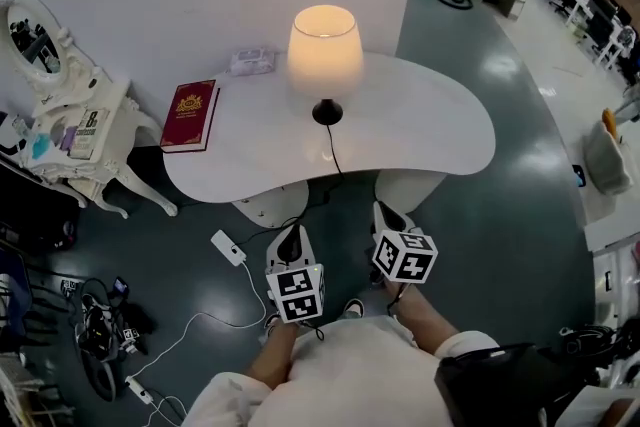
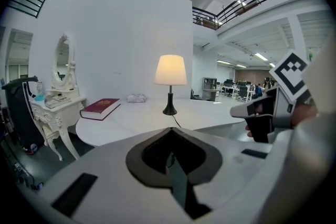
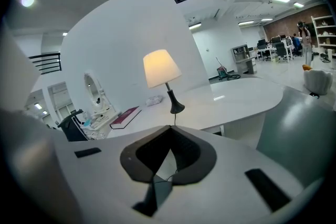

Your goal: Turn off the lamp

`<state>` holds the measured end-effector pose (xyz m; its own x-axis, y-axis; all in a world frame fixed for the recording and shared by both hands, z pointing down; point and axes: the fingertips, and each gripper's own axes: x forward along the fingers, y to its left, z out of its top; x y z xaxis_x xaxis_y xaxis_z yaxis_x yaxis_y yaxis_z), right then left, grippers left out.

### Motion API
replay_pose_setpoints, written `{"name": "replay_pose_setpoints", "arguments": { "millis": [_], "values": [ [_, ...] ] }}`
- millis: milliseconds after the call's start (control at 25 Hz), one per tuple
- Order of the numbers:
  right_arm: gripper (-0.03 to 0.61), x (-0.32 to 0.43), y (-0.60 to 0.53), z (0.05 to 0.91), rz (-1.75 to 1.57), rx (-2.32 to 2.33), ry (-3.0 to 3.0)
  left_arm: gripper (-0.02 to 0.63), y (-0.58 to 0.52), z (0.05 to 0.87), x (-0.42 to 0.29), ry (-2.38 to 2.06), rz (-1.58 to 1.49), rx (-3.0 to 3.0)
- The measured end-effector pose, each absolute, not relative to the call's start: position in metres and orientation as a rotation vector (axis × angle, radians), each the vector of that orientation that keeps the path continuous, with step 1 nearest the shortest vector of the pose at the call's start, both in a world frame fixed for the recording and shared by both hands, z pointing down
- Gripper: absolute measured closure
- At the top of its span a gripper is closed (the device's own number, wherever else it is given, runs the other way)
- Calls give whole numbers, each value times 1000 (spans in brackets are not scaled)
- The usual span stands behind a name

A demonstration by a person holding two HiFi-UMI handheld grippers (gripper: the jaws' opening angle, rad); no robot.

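The lamp [image 1: 325,45] is lit, its cream shade glowing over a black base [image 1: 327,112] near the middle of the white curved table [image 1: 430,130]. It also shows lit in the left gripper view [image 2: 170,71] and the right gripper view [image 3: 160,68]. Its black cord [image 1: 334,155] runs over the table's front edge. My left gripper [image 1: 291,235] and right gripper [image 1: 384,213] hover side by side over the floor in front of the table, both pointing at the lamp and well short of it. Both are shut with nothing held [image 2: 170,129] [image 3: 170,128].
A red book [image 1: 190,115] and a tissue pack [image 1: 250,62] lie on the table's left part. A white vanity with an oval mirror [image 1: 70,130] stands at the left. A white power block [image 1: 228,247] and tangled cables [image 1: 105,330] lie on the floor.
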<state>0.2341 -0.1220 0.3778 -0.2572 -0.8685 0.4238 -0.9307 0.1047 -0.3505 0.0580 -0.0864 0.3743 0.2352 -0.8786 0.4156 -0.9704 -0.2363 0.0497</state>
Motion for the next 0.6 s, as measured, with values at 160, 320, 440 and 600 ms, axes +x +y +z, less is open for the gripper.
{"name": "replay_pose_setpoints", "arguments": {
  "millis": [160,320,440,600],
  "values": [
    [580,237,-128,380,854,1788,-2279,615,-89,376,66,-1753,426,2174],
    [580,242,-130,384,862,1758,-2300,615,-88,379,73,-1779,440,2149],
    [580,242,-132,390,880,1742,-2301,615,-88,383,74,-1788,487,2157],
    [580,235,-139,400,818,1717,-2286,615,-95,386,71,-1787,527,2181]
  ]
}}
